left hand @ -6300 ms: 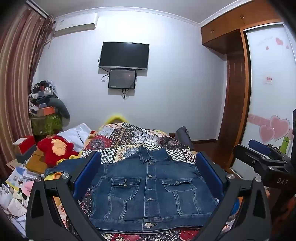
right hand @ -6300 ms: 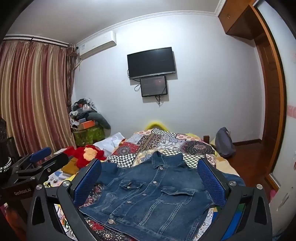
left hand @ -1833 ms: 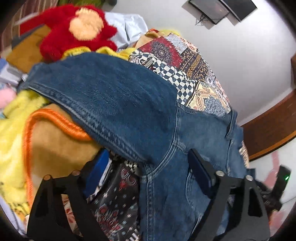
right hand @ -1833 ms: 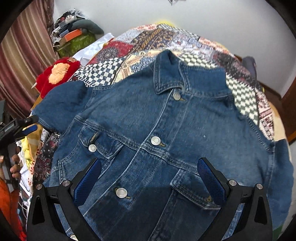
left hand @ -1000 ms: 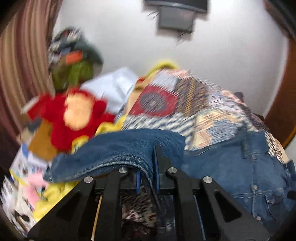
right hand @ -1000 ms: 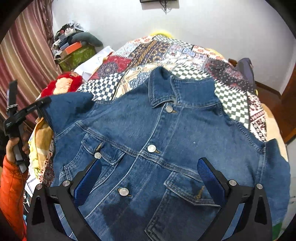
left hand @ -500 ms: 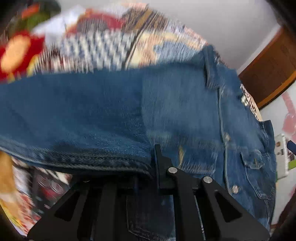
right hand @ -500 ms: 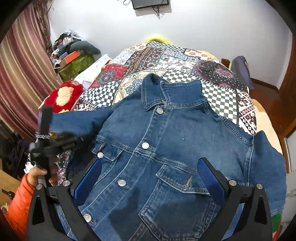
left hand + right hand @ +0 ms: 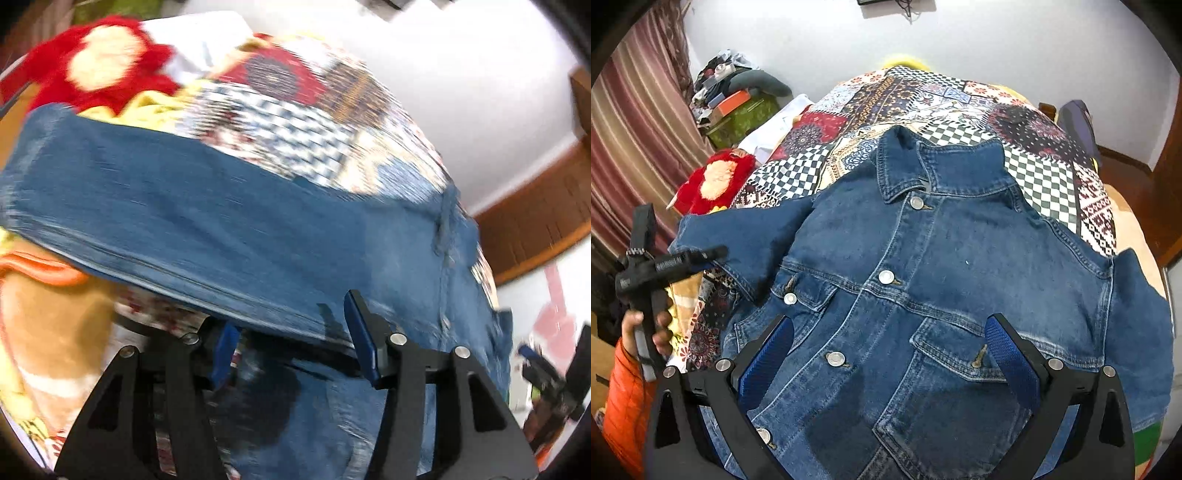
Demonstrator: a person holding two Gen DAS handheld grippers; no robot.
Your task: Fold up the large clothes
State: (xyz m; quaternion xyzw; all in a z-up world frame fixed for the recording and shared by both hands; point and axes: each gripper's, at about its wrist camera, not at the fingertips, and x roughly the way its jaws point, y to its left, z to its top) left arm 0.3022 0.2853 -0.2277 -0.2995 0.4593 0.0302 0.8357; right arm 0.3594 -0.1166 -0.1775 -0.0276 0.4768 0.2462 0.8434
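A blue denim jacket (image 9: 942, 280) lies face up and buttoned on the patchwork bedspread (image 9: 960, 107), collar toward the far wall. Its left sleeve (image 9: 192, 221) stretches out sideways toward the bed's left edge. My left gripper (image 9: 291, 343) sits at the sleeve's lower hem with its jaws partly apart and the cloth lying across the gap; it also shows in the right wrist view (image 9: 713, 254) at the sleeve's cuff. My right gripper (image 9: 886, 354) is open and empty, hovering above the jacket's lower front between the chest pockets.
A red plush toy (image 9: 713, 181) lies at the bed's left edge, with yellow and orange bedding (image 9: 44, 302) below the sleeve. A curtain (image 9: 631, 147) and a cluttered pile (image 9: 738, 99) stand at the left. A wooden wardrobe (image 9: 535, 221) is at the right.
My left gripper was shut on the sleeve and has spread its jaws, with the sleeve pulled out flat to the left. My right gripper stays open over the jacket.
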